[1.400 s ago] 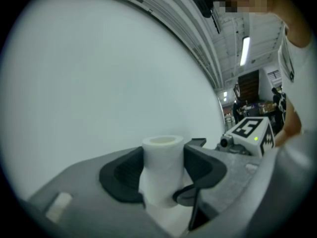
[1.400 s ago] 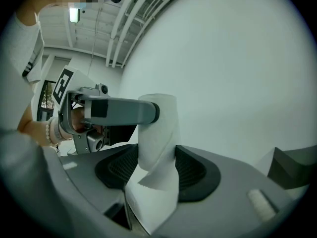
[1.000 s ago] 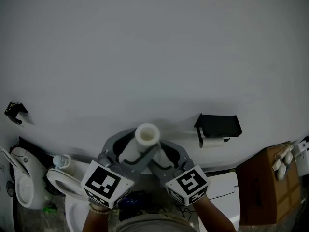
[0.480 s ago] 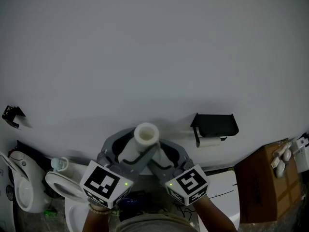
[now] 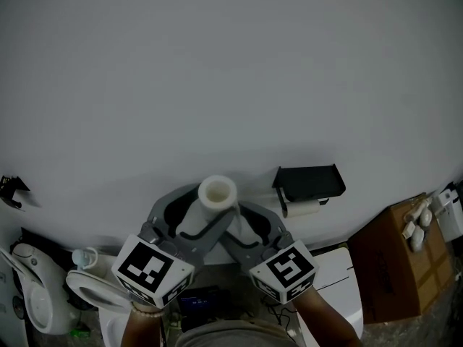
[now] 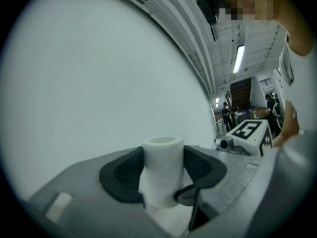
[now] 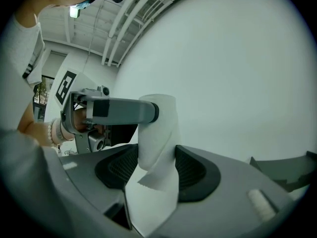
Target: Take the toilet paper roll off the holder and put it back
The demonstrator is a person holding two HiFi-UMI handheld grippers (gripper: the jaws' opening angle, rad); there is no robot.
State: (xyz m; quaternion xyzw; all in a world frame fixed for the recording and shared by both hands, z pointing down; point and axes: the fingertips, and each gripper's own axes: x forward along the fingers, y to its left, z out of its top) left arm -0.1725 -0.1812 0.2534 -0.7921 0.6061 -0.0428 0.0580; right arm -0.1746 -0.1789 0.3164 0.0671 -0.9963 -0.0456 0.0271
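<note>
Head view: left gripper (image 5: 181, 219) and right gripper (image 5: 253, 226) both clamp the toilet paper roll (image 5: 217, 192), hiding its lower part.

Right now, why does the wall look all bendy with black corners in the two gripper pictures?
Left gripper view, right gripper view: wide-angle lenses curve the wall and leave black corners. Head view: dim and grey, yet the toilet paper roll and black holder look sharp.

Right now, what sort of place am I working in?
Probably a bathroom mock-up inside a big hall: a toilet at lower left, a black wall-mounted paper holder, and, in the left gripper view, a strip light on a high ceiling.
</note>
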